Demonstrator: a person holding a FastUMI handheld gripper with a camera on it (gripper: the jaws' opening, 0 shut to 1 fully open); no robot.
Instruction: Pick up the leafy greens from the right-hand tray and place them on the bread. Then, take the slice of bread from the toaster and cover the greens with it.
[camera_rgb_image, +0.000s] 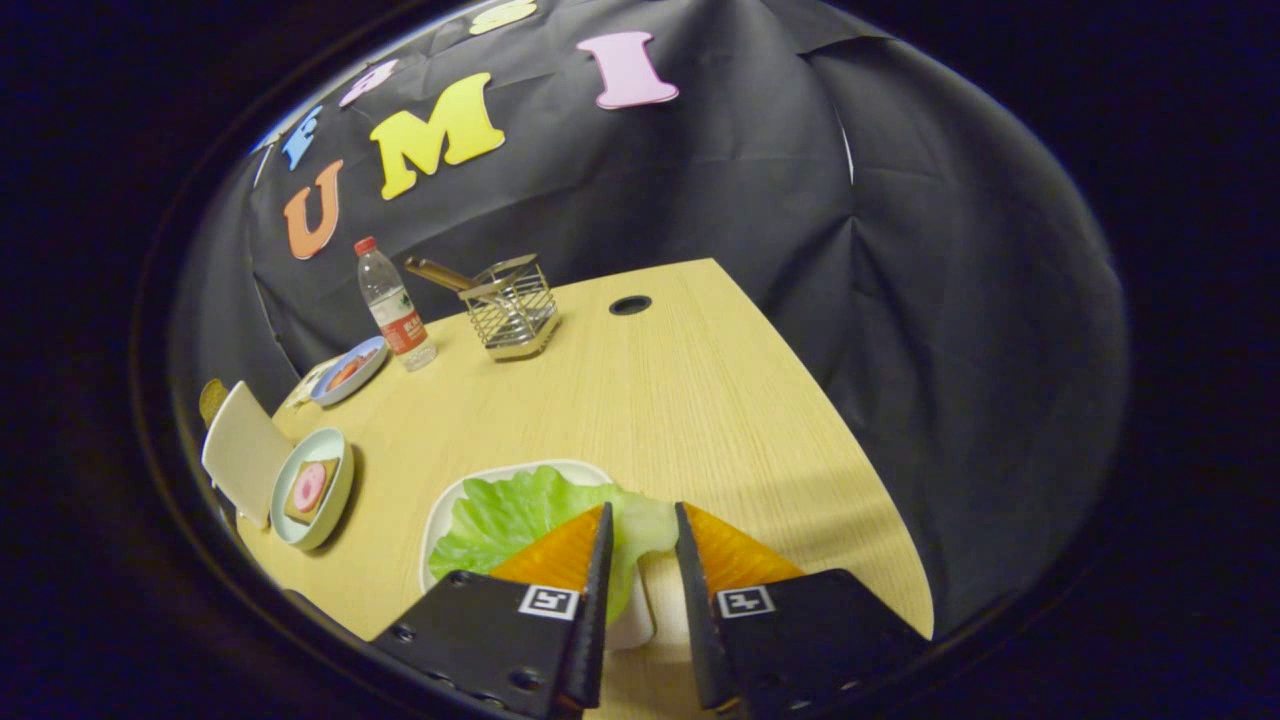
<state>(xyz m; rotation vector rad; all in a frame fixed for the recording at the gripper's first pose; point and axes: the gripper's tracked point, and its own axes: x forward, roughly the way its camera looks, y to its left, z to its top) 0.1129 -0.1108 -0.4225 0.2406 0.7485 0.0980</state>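
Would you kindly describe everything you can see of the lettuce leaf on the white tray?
The lettuce leaf is light green and ruffled, paler at the stem end. It lies on the white tray on the wooden table. The gripper is open, its fingers straddling the pale stem end; actual contact cannot be told.

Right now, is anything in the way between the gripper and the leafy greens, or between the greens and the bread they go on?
Nothing visible. The gripper stands open with the leafy greens on the white tray partly between its fingers. The way across the table to the bread on its plate holds only bare wood.
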